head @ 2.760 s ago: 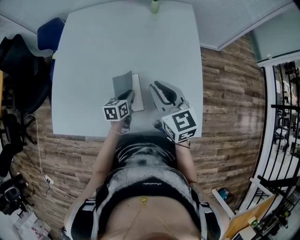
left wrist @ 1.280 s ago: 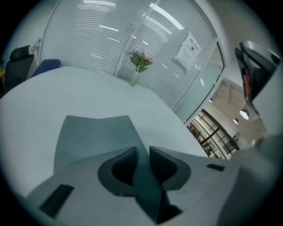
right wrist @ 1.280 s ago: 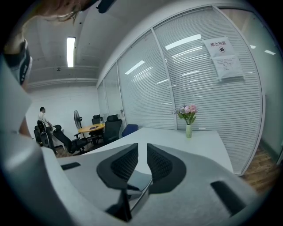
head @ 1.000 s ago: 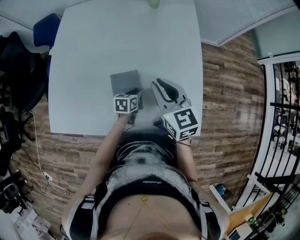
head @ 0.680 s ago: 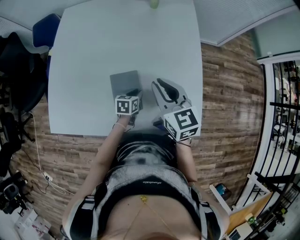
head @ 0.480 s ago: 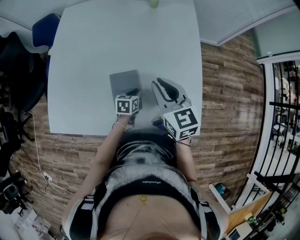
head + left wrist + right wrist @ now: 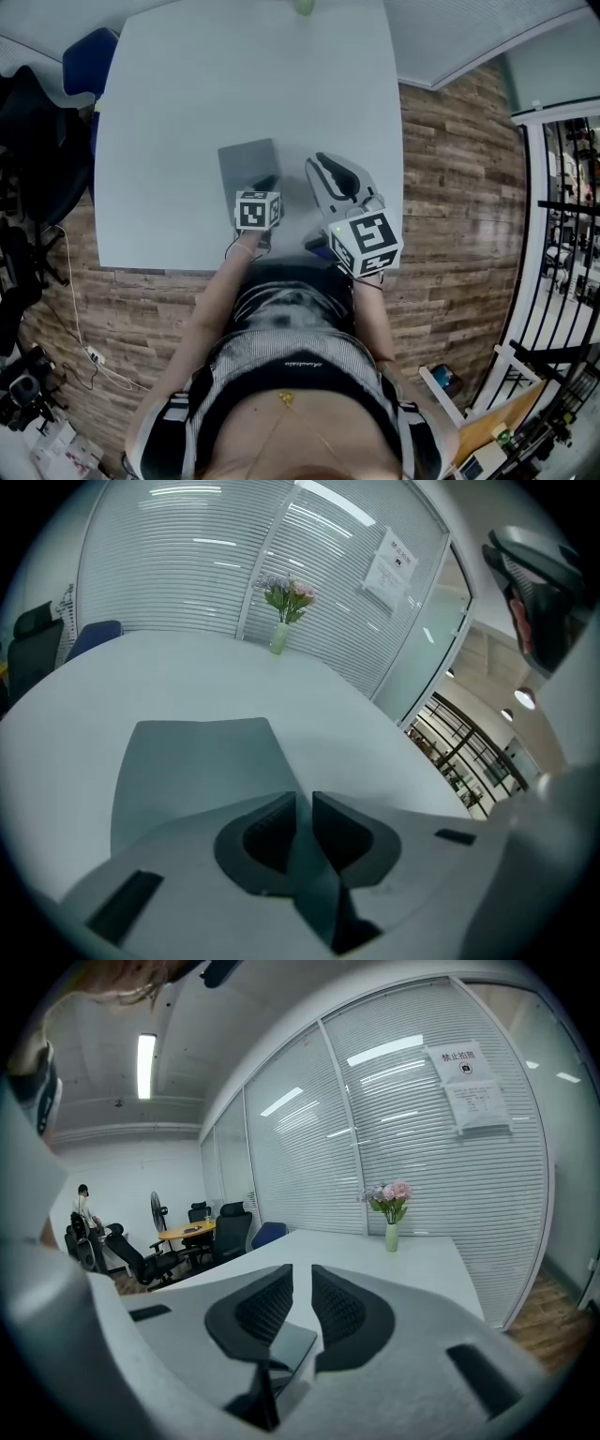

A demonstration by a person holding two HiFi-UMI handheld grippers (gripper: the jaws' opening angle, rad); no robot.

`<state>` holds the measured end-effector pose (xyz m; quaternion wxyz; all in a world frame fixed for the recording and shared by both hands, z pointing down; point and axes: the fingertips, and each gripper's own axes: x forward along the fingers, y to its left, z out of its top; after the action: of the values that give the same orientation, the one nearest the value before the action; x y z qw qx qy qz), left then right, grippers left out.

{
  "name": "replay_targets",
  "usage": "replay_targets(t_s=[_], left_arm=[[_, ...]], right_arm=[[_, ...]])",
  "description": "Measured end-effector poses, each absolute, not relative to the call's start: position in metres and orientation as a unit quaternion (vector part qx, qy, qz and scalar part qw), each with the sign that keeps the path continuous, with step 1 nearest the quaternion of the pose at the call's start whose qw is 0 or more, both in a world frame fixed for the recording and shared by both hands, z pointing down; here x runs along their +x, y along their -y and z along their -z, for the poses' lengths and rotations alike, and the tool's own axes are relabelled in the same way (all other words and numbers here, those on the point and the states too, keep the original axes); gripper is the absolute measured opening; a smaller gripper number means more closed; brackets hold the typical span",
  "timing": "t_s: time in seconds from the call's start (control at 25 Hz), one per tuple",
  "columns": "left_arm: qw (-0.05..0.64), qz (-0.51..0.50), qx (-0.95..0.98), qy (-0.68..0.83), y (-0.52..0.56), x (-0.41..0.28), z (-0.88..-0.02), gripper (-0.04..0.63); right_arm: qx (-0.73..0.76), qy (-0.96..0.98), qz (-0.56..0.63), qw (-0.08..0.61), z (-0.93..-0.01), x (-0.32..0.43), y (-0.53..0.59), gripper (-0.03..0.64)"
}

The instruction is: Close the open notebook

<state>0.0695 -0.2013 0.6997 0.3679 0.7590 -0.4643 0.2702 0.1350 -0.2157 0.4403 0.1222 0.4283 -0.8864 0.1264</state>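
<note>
The grey notebook (image 7: 247, 167) lies flat and closed on the white table (image 7: 187, 94), near the front edge. In the left gripper view its cover (image 7: 187, 771) fills the space just ahead of the jaws. My left gripper (image 7: 265, 182) hovers at the notebook's near right corner, and its jaws (image 7: 303, 803) are shut with nothing between them. My right gripper (image 7: 326, 167) rests to the right of the notebook, apart from it. It is shut too (image 7: 302, 1279) and points up across the table.
A vase of flowers (image 7: 304, 6) (image 7: 279, 637) (image 7: 391, 1237) stands at the table's far edge. A blue chair (image 7: 89, 61) and black office chairs (image 7: 33, 141) are off the table's left side. Wooden floor lies on the right.
2.8 s ago the grey cover stood partly raised over a white page; now it lies flat. My left gripper has drawn slightly right and back. Over the last second almost nothing has moved.
</note>
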Motion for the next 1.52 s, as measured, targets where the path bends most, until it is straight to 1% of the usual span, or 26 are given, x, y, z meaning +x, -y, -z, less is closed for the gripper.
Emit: replay_targets(t_s=[0.28, 0.48, 0.64, 0.72, 1.2, 1.52], left_arm=[[0.358, -0.276, 0.778, 0.437, 0.198, 0.071, -0.696, 0.052], [0.326, -0.284, 0.798, 0.42, 0.192, 0.079, -0.695, 0.052], [0.296, -0.309, 0.818, 0.385, 0.18, 0.088, -0.693, 0.054], [0.293, -0.314, 0.82, 0.378, 0.175, 0.086, -0.692, 0.054], [0.277, -0.255, 0.801, 0.465, 0.188, 0.019, -0.66, 0.054], [0.281, -0.239, 0.8, 0.473, 0.184, -0.005, -0.641, 0.052]], right_arm=[[0.431, 0.885, -0.124, 0.126, -0.44, 0.132, 0.209, 0.064], [0.431, 0.885, -0.12, 0.128, -0.44, 0.128, 0.202, 0.064], [0.428, 0.887, -0.116, 0.13, -0.436, 0.126, 0.194, 0.064], [0.428, 0.887, -0.115, 0.13, -0.435, 0.125, 0.191, 0.064], [0.429, 0.885, -0.11, 0.142, -0.442, 0.126, 0.197, 0.064], [0.414, 0.89, -0.114, 0.152, -0.454, 0.109, 0.201, 0.064]])
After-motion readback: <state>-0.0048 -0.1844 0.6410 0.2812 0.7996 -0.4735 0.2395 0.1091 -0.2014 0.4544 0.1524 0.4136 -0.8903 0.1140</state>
